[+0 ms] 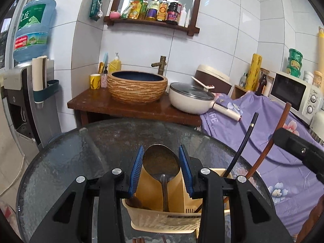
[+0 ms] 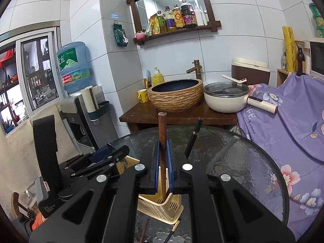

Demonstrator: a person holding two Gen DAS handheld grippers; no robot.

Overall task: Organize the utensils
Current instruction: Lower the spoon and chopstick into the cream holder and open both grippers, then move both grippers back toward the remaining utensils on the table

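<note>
My left gripper (image 1: 161,151) is shut on the bowl of a metal spoon (image 1: 162,164); the blue pads (image 1: 137,162) press its two edges. The spoon's handle points down into the left compartment of a cream plastic utensil caddy (image 1: 162,220). My right gripper (image 2: 162,141) is shut on a brown wooden chopstick (image 2: 162,125), held upright with its tip inside the caddy (image 2: 160,208). A black chopstick (image 2: 193,139) leans in the same compartment. From the right wrist, the left gripper (image 2: 113,151) shows at the left, over the caddy.
The caddy stands on a round dark glass table (image 1: 60,162). Loose chopsticks (image 2: 174,226) lie on the glass in front of it. Behind are a wooden stand with a basin (image 1: 137,89), a white pan (image 1: 190,99), and a purple floral cloth (image 1: 273,133) at the right.
</note>
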